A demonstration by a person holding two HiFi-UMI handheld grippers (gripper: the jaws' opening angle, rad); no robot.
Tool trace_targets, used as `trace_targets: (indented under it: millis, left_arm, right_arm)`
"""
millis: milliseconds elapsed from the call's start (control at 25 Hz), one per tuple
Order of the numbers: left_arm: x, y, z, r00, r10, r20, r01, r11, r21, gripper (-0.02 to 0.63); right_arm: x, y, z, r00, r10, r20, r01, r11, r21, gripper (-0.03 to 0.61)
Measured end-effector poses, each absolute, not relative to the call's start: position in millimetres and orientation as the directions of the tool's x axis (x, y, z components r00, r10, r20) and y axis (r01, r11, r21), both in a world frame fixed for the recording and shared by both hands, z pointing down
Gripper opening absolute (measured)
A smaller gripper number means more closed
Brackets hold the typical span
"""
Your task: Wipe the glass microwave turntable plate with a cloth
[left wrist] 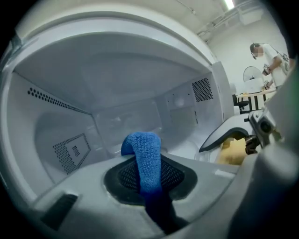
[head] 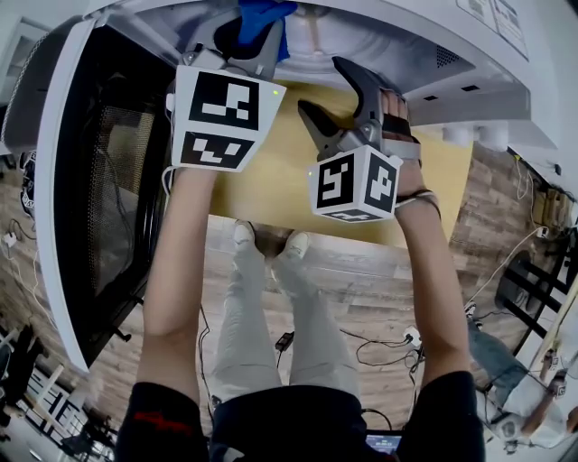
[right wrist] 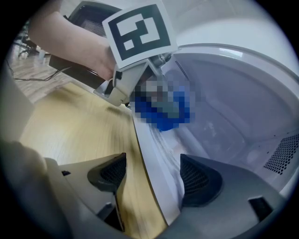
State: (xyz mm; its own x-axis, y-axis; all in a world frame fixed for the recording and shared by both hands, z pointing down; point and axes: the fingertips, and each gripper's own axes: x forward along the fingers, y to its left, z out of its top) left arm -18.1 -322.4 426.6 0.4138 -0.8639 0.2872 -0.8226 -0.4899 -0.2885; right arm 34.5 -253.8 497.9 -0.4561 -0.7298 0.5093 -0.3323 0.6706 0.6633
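Head view: left gripper (head: 253,36) is pushed into the microwave (head: 388,54); left gripper view: cloth (left wrist: 145,161) is pinched between the jaws for wiping, plate can't really be made out; right gripper view: right gripper (right wrist: 153,161) jaws are spread, microwave lip (right wrist: 148,137) between them.

I am in a lab-like workroom: cables (head: 379,341) trail across the plank floor (head: 361,280), and a person (left wrist: 271,56) works at a desk (left wrist: 254,93) under a strip light (left wrist: 228,3)

Inside microwave (head: 379,41) (door open), left gripper (head: 247,41) apparently pinches blue cloth (head: 263,13); right gripper (head: 321,87) gapes.
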Motion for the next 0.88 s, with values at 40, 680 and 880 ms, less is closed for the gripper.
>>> trace_targets:
  millis: [40, 680, 880]
  left_arm:
    - [-17.0, -323.2, 427.1, 0.417, -0.861, 0.293, -0.818, -0.496, -0.293, 0.057]
    - [13.1, -326.2, 434.3, 0.448, -0.813, 0.371, -0.727, -0.573, -0.378, 0.057]
    - [34.6, -321.6, 435.3, 0.493, -0.783, 0.379, -0.680, -0.619, -0.393, 0.057]
  right_arm:
    - [34.5, -253.7, 497.9, -0.456, -0.730, 0.510, -0.332, 0.671, 0.663, 0.319]
    - [34.3, -253.9, 497.9, -0.461, -0.731, 0.503, -0.335, 0.669, 0.663, 0.319]
    - [34.0, -254.1, 498.0, -0.461, -0.732, 0.502, -0.337, 0.668, 0.664, 0.318]
